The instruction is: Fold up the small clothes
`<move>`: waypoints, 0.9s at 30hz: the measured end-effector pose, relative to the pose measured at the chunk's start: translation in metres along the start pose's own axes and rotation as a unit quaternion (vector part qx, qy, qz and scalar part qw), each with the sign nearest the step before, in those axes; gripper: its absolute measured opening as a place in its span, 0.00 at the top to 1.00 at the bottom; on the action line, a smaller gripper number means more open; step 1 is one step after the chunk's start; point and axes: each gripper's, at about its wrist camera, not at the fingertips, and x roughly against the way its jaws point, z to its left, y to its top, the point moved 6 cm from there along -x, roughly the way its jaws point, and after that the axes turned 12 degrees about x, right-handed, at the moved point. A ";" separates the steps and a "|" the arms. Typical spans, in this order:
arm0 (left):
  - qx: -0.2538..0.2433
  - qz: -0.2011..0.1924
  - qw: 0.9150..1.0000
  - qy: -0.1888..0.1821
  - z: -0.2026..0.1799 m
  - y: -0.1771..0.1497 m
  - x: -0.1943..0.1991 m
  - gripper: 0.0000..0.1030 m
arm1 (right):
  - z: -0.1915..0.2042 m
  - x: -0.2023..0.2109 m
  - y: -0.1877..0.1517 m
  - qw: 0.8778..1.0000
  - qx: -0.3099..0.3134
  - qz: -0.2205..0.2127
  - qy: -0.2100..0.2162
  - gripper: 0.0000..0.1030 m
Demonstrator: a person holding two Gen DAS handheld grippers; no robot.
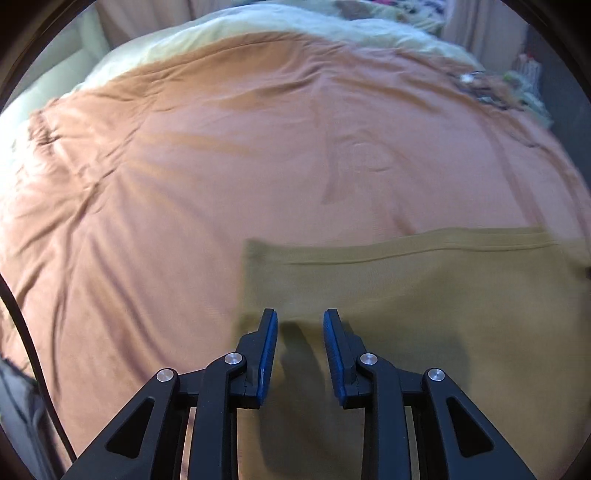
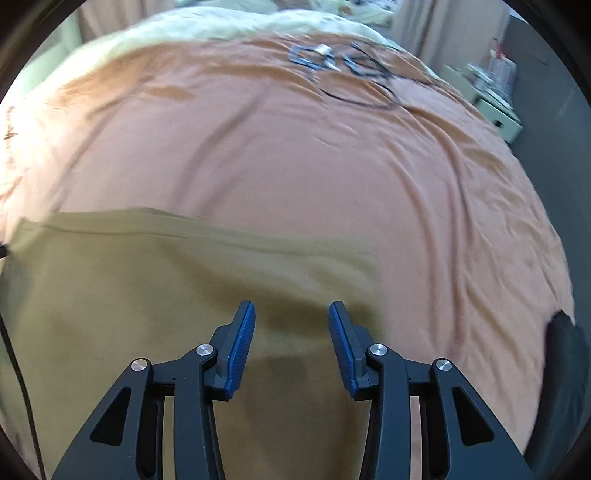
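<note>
An olive-tan garment (image 1: 424,295) (image 2: 147,288) lies flat on an orange bed sheet (image 1: 184,184) (image 2: 332,184), its hemmed edge facing away from me. My left gripper (image 1: 301,314) points down over the garment's left side, just inside its left edge. Its blue pads stand apart with only flat cloth below them. My right gripper (image 2: 291,304) points down over the garment's right part, near where the cloth ends. Its pads are also apart and hold nothing. Both views are slightly blurred.
Black cables and small items (image 2: 343,70) (image 1: 480,85) lie at the far end of the sheet. A pale blanket (image 1: 221,33) sits beyond it. A white bedside cabinet (image 2: 498,114) stands at the right. A dark object (image 2: 565,350) rests at the bed's right edge.
</note>
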 end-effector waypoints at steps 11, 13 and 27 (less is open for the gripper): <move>-0.054 0.055 0.996 -0.052 -0.080 -0.022 -0.032 0.72 | 0.047 -0.009 0.001 0.993 0.040 0.016 0.108 0.63; -0.054 0.053 0.996 -0.044 -0.084 -0.020 -0.041 0.72 | 0.051 -0.020 0.009 0.994 0.042 0.020 0.100 0.64; -0.030 0.010 0.999 -0.024 -0.100 0.028 -0.064 0.72 | 0.047 -0.056 0.051 1.000 0.001 0.004 0.026 0.72</move>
